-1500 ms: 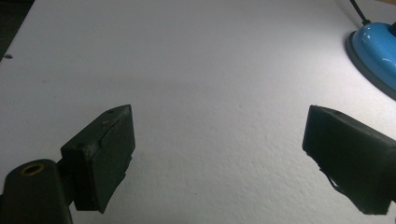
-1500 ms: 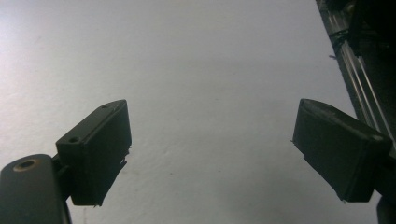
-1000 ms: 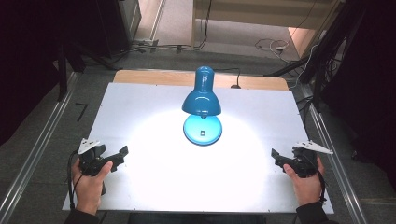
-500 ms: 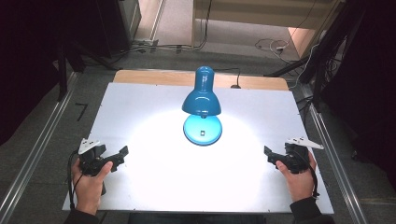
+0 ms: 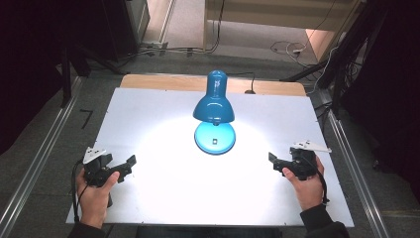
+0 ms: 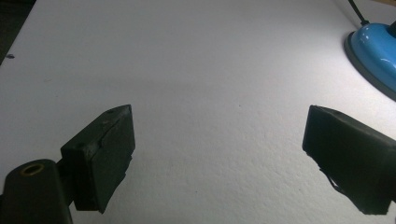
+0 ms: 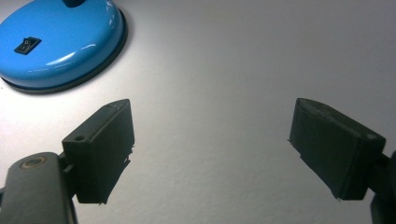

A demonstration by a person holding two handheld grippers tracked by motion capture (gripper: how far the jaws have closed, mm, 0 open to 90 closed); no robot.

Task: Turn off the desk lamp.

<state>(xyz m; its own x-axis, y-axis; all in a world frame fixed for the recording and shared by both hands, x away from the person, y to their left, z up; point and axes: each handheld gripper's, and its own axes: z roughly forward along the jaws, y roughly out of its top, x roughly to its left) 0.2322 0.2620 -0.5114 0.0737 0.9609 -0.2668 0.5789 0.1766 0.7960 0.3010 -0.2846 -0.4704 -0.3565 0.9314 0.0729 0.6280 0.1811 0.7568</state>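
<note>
1. Blue enamel marked the desk lamp (image 5: 214,111), which stood lit near the middle of the white counter (image 5: 148,109), toward its far edge, its shade tipped down over its round base (image 7: 58,44).
2. The rocker switch (image 7: 26,45) on the base looked untouched, and nothing was gripped, so by my judgement the work on the lamp had hardly begun.
3. The left hand-held gripper (image 5: 119,167) lay low at the near left of the counter, jaws spread wide and empty, well apart from the lamp.
4. The right hand-held gripper (image 5: 275,162) sat at the near right, jaws likewise spread, pointing toward the base, near it but not touching.
</note>
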